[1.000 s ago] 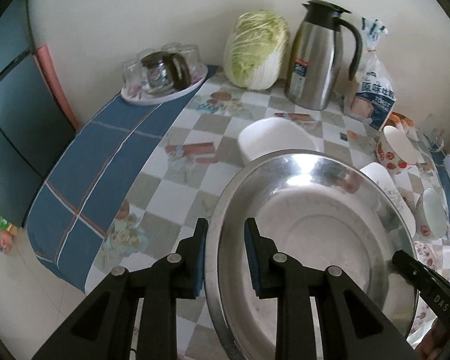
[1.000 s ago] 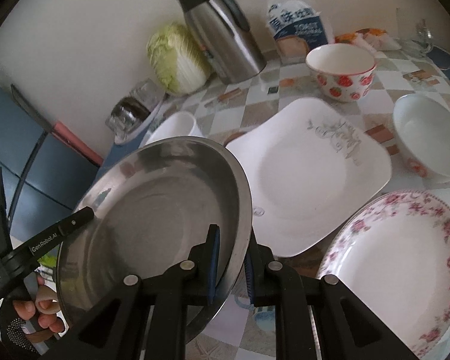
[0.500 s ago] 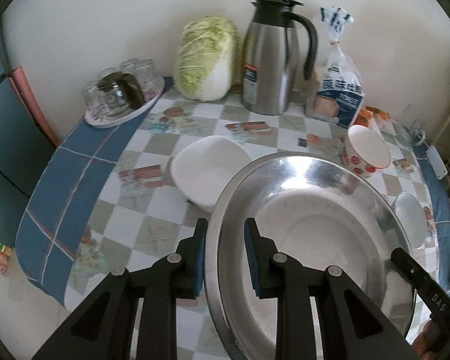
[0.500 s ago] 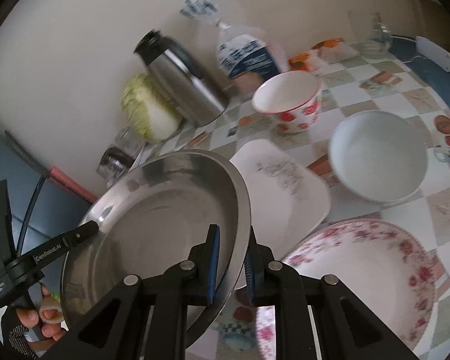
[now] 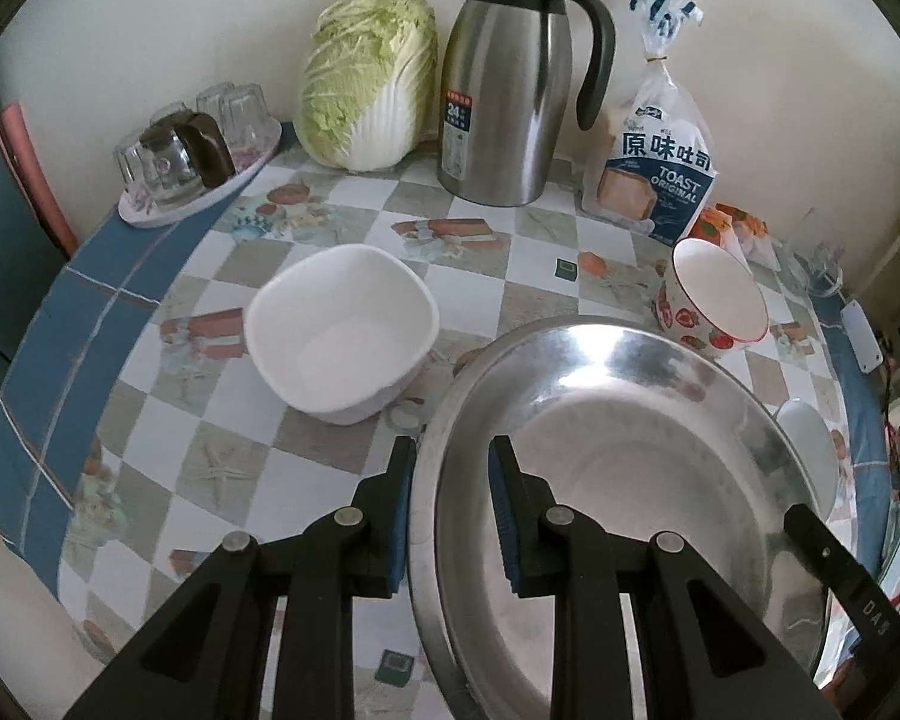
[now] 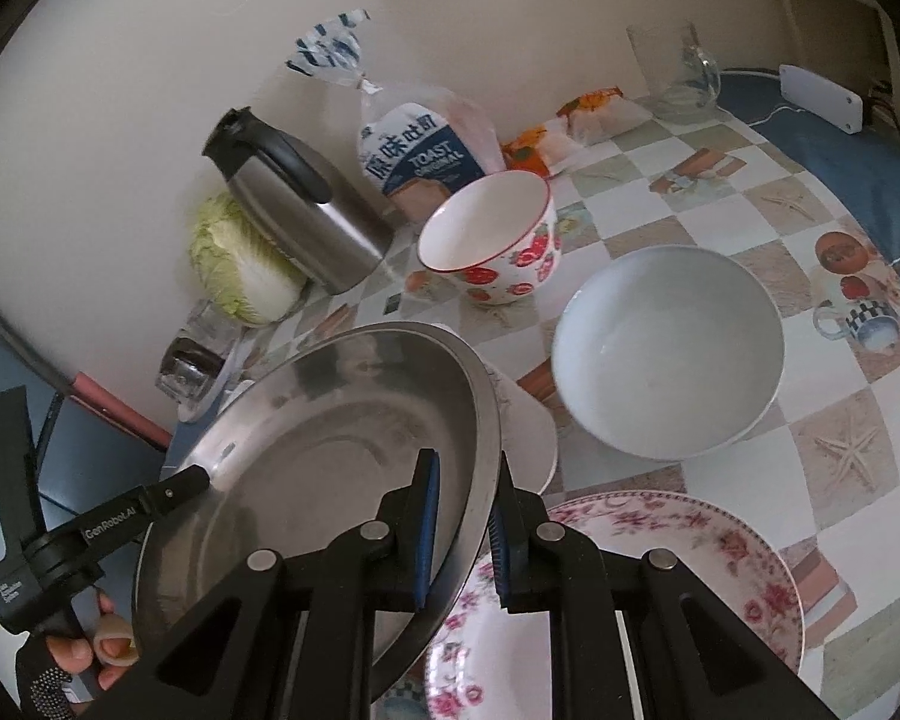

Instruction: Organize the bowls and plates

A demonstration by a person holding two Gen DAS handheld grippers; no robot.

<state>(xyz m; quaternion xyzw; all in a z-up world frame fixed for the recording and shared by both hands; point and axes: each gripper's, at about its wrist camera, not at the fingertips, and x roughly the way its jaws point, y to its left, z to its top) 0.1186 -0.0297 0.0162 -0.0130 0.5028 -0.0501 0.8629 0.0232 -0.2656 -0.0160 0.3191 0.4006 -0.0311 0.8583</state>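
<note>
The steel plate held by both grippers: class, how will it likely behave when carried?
The steel plate is probably stiff, keeping its shape when pinched at opposite rims. Its glossy surface may slip between the pads. Its thin wall suggests it is fairly light.

Round table [image 5: 342, 450] under a checkered cloth with a blue border. Along the far edge by the wall: tray of upturned glasses [image 5: 192, 156], cabbage [image 5: 369, 81], steel jug [image 5: 510, 78], bag of toast [image 5: 660, 162], orange packets [image 6: 576, 120], a glass mug [image 6: 675, 69]. Nearer the middle: square white bowl [image 5: 342, 339], strawberry bowl [image 6: 492, 246], round white bowl [image 6: 669, 351], square white plate [image 6: 528, 438]. At the near edge: floral plate [image 6: 660, 594]. White box [image 6: 819, 96] at the right edge.
</note>
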